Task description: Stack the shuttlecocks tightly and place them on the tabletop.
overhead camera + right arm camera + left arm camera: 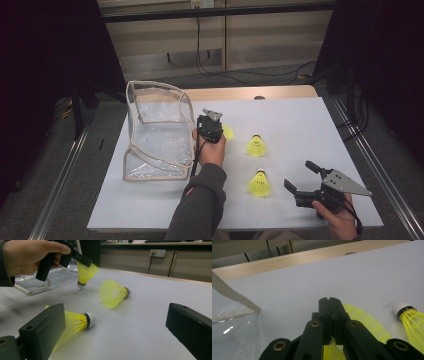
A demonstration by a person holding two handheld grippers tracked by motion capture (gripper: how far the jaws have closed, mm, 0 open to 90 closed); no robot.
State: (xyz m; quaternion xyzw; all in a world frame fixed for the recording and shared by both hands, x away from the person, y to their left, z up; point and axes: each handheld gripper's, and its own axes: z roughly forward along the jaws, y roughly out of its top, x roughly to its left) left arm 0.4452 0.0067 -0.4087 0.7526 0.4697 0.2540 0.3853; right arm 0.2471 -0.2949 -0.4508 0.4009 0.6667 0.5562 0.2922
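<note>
A person works at a white-topped bench (295,125) with a pair of black two-jaw tongs in each hand. The left tongs (215,118) are closed tight on the mesh skirt of a yellow plastic shuttlecock with a white cork tip (85,273), holding it just above the bench surface, cork end down, a little to the right of a clear plastic pouch with beige trim and cord handles (157,131). The pouch sits at the left of the bench with its open side up.

Two more yellow plastic shuttlecocks lie on the bench: one (256,145) near the middle, the other (259,183) closer to the person. The right tongs (301,181) hover wide open and empty at the near right corner, pointing towards the nearer shuttlecock.

The grip on the held shuttlecock looks thin, only on the flexible mesh edge, so it could slip or twist free during the lift towards the pouch. The pouch walls are soft and its rim sags, so the shuttlecock might catch the trim and tip the pouch rather than drop inside.
</note>
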